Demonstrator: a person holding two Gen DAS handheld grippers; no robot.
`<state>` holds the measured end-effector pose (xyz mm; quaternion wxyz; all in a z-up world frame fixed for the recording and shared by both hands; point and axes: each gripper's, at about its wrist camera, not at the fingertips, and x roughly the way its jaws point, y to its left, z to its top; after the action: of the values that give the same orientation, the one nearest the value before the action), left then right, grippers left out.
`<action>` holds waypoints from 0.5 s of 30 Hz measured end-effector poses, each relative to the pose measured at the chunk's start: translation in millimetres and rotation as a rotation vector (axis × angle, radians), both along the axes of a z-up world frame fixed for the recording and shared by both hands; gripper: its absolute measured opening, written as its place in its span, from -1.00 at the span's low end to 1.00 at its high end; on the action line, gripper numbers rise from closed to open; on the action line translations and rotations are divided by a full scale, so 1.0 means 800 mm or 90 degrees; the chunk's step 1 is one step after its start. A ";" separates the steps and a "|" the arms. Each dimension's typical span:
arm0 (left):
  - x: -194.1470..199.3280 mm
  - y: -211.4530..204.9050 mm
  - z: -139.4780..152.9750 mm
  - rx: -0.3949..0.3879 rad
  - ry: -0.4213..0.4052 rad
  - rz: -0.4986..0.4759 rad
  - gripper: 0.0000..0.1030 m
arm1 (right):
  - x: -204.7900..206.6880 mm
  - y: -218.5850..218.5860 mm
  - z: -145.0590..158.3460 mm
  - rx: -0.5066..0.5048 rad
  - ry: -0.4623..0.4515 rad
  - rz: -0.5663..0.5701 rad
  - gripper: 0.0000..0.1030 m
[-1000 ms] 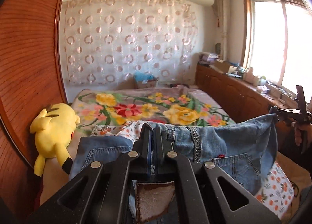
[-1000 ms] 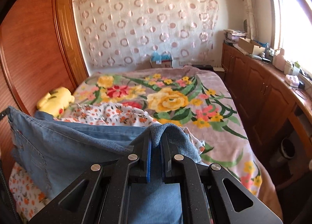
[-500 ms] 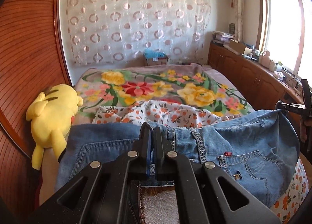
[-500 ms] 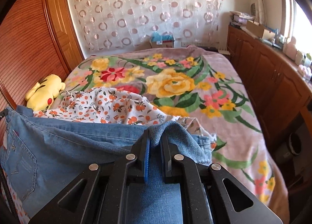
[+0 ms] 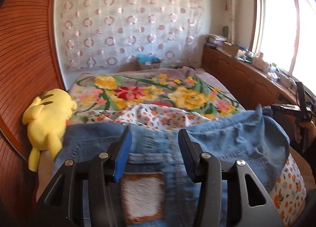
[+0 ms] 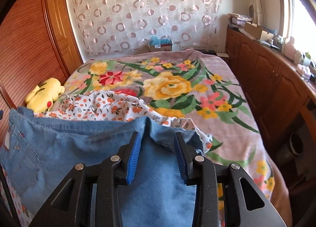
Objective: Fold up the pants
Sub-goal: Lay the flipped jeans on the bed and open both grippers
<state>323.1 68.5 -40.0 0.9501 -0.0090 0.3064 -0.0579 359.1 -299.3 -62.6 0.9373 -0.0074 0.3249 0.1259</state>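
The blue jeans (image 5: 227,144) lie across the near end of the bed (image 6: 227,112), waistband toward you. Your left gripper (image 5: 154,154) and right gripper (image 6: 157,155) have just been opening — denim sits between the parted jaws, unpinched, likely released to settle the fold. The jeans' near edge is cut off.

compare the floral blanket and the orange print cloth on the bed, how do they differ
The floral blanket carries large yellow, red and pink flowers on a mauve ground; the orange print cloth has tiny orange motifs on white. The blanket lies spread fairly flat over the bed; the cloth is rumpled on top of it, partly under the jeans. Both are floral.
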 end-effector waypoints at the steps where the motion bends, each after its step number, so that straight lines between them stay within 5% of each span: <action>1: 0.000 -0.009 -0.002 0.000 0.002 -0.009 -0.04 | -0.003 -0.002 -0.002 -0.005 0.000 -0.003 -0.28; 15: 0.041 -0.112 -0.077 0.025 0.124 -0.130 -0.01 | -0.001 -0.017 -0.012 -0.024 0.024 -0.008 -0.15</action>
<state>356.2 -20.8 -101.8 0.9049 0.0351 0.3979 -0.1468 358.3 -313.3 -72.4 0.9316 -0.0207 0.3446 0.1137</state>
